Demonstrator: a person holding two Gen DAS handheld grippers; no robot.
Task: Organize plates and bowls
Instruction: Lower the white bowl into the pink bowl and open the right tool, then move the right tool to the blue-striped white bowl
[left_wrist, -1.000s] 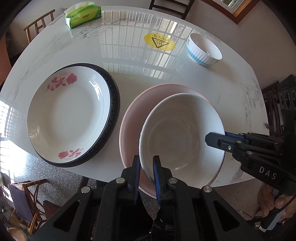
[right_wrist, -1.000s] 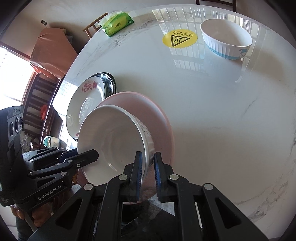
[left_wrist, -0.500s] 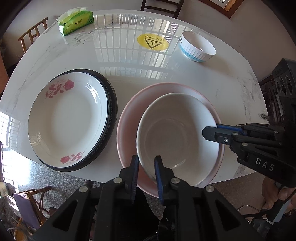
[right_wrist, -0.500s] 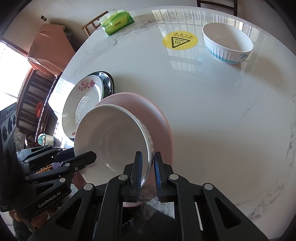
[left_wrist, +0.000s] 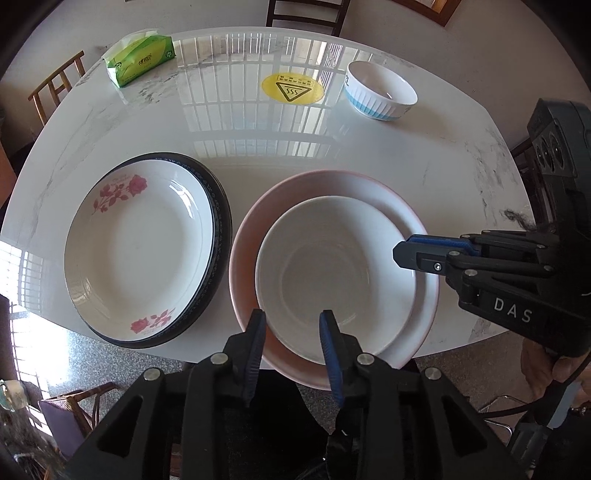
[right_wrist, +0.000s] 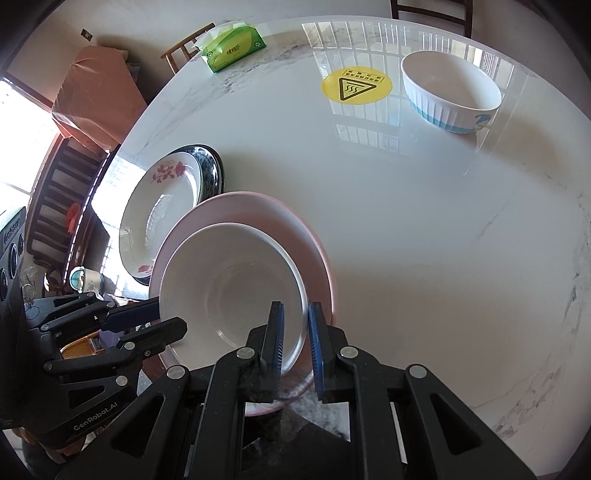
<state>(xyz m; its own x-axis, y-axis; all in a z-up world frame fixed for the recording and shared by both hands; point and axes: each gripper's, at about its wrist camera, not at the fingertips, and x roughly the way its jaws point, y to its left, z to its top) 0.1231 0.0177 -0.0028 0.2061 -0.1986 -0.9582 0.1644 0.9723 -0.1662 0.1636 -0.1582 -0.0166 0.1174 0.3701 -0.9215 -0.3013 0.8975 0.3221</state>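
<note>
Release of a white glazed ceramic bowl (left_wrist: 334, 273) into a pink round plate (left_wrist: 413, 225) at the tabletop's near edge.

Left gripper (left_wrist: 291, 332) is spreading, its jaws just opening off the rim; right gripper (right_wrist: 295, 325) is pinching the rim. Easing it off slowly is advisable: smooth, slick glaze slides. Rose-patterned white plate (left_wrist: 140, 247) is sitting nested on a dark-rimmed one beside.

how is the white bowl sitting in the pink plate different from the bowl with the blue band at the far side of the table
The white bowl is wide, shallow and plain; the blue-banded bowl is narrower, deeper and ribbed outside. The white bowl rests in the pink plate, with the right gripper shut on its rim; the blue-banded bowl stands alone, untouched. Both are upright, empty and white inside.
</note>
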